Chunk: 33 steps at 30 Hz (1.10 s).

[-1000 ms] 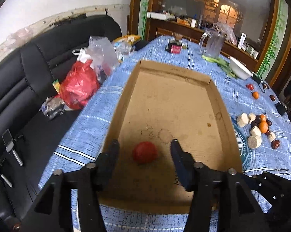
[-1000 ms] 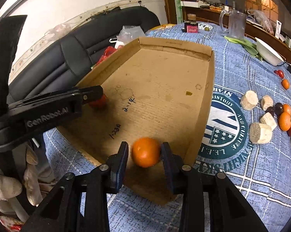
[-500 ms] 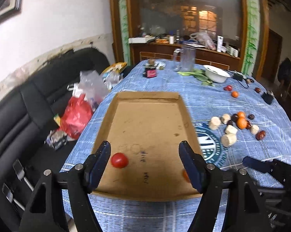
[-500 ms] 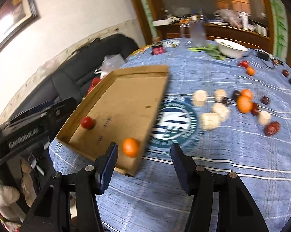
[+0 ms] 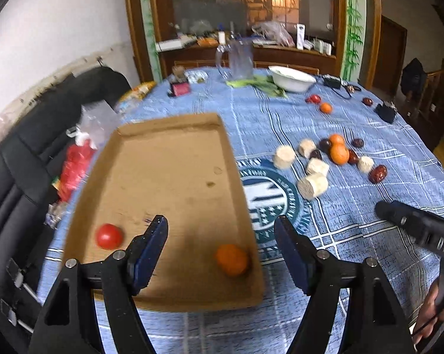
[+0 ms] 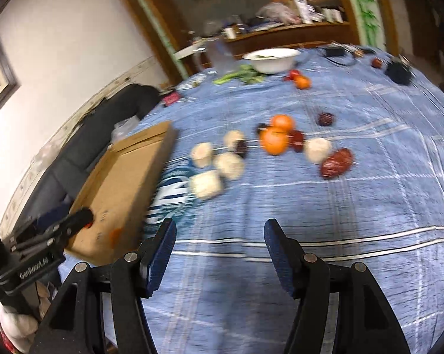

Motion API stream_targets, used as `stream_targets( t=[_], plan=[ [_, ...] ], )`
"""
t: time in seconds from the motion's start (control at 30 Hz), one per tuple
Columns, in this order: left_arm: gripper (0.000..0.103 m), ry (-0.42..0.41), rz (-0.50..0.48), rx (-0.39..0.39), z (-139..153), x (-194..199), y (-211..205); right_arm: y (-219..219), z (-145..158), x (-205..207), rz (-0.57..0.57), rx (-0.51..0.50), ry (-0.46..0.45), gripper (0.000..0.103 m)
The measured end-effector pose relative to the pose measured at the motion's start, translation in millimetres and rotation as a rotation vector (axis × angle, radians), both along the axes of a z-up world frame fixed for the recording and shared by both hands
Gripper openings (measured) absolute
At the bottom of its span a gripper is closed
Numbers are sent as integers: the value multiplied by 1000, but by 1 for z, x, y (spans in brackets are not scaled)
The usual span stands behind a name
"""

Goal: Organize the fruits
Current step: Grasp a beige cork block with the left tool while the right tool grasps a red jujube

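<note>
Both the left gripper (image 5: 220, 244) and right gripper (image 6: 219, 247) are black plastic with blue-padded fingers (image 5: 151, 250), silver screws and white lettering along the side.

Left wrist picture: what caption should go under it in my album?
Open left gripper above a cardboard tray holding a tomato and an orange.

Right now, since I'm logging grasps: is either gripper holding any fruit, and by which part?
Nothing is held. The left gripper and right gripper are both open and empty; the tomato and orange lie loose in the cardboard tray.
</note>
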<state>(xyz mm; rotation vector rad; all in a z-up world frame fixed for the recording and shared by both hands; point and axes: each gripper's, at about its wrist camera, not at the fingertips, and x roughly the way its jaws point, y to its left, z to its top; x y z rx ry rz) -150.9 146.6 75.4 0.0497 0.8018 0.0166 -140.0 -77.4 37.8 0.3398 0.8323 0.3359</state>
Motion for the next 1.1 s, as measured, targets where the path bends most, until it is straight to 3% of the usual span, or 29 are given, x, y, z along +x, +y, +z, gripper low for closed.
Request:
stream_targets(
  t=[0.23,0.4,0.57,0.83,0.97,1.0,1.03,1.07,1.1],
  plan=[
    [74,35,-71,-71,-12,23,-23,-36,-4,25,-72,-35,26,66],
    [74,86,-148,-101,-22,46,-55,-43,0,46,-92,-116,27,66],
    [73,139,-176,-88,-36,74,-79,-44,-6,62,-106,-159,47,66],
    [73,206,-160,-93,-60,104,-90,-52,-23,83,-117,-142,108,66],
    [73,195,-164,-68,-66,106,-94,-54,-26,89,-125,-129,104,66],
    [69,188,-165,-55,-67,106,-96,-54,-26,90,-125,-132,101,66],
    [56,179,-162,-43,-66,106,-97,-54,-26,90,-125,-140,97,64],
    [50,168,-163,-32,-65,105,-97,-53,-26,90,-127,-149,95,54],
    [38,167,-177,-48,-64,104,-97,-53,-27,89,-130,-169,94,46]
  ],
)
